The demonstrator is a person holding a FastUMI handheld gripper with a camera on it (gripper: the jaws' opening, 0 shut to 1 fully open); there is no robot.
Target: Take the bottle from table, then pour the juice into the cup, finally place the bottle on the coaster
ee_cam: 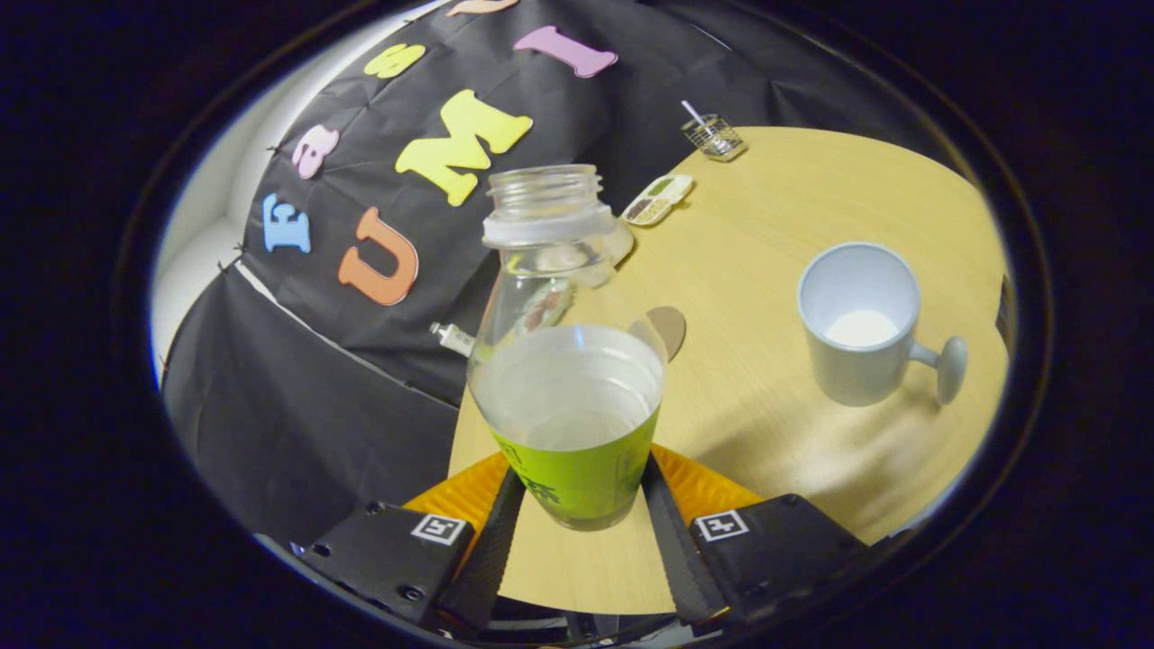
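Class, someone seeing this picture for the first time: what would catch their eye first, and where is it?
First, the open clear bottle with its green label, clamped between the gripper fingers and tilted, pale liquid inside. Next, the white cup standing beyond the fingers on the wooden table, a little white liquid in its bottom.

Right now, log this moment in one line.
gripper: shut on bottle | bottle: lifted, uncapped | cup: upright on table | coaster: bare
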